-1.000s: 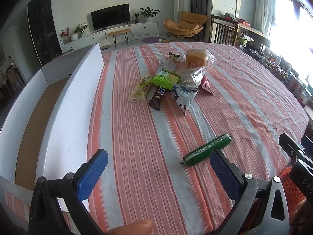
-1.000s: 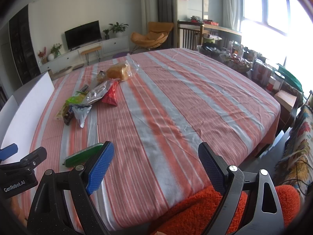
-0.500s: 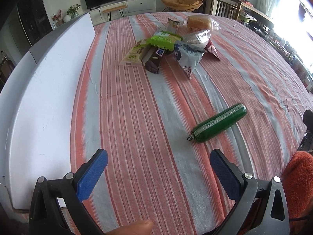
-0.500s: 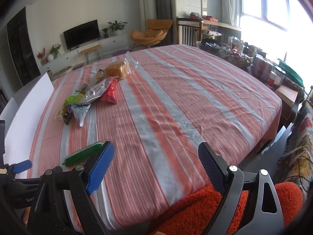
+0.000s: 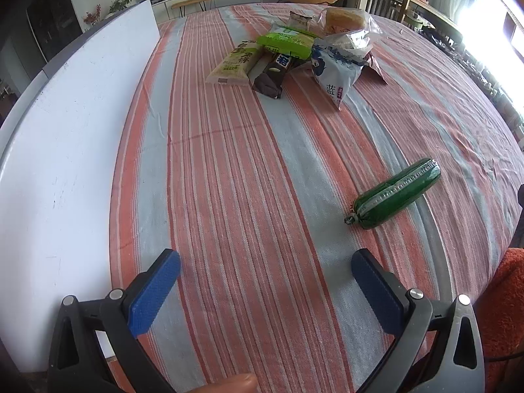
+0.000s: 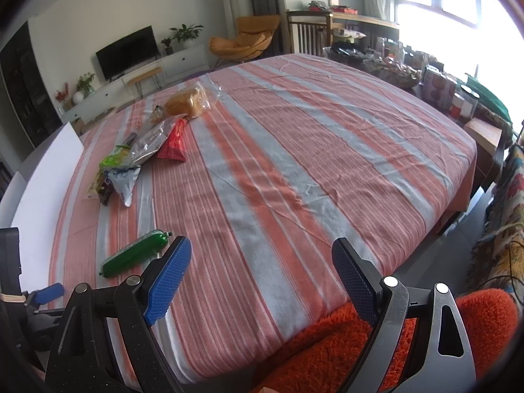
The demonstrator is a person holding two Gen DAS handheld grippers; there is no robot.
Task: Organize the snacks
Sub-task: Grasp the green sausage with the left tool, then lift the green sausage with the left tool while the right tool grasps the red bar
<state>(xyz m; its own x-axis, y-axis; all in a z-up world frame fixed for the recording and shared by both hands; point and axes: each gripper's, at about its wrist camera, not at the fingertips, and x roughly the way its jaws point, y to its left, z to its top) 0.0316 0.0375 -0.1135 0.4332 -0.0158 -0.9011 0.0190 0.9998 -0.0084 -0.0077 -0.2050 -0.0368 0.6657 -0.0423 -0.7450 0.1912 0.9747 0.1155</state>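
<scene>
Your left gripper point(image 5: 266, 271) hovers low over the striped worktop point(image 5: 229, 170), jaws wide apart and empty. Your right gripper point(image 6: 258, 262) is likewise spread. A green plastic-wrapped sausage point(image 5: 396, 194) lies ahead to the right.

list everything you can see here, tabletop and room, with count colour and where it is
green sausage stick: 1, dark green, alone on the cloth near the front edge
snack pile: several packets grouped mid-table, exact count unclear
pale yellow packet: 1, left edge of pile
lime green packet: 1, on top of pile
dark brown bar: 1, front of pile
white and blue bag: 1, right front of pile
red packet: 1, right side of pile
bagged bread: 1, golden, clear bag, far end of pile
tablecloth: 1, orange and grey stripes
white board: 1, upright along left edge
tv: 1, black, back wall
armchair: 1, orange, beyond table
left claw: open, blue pads
right claw: open, blue pads
</scene>
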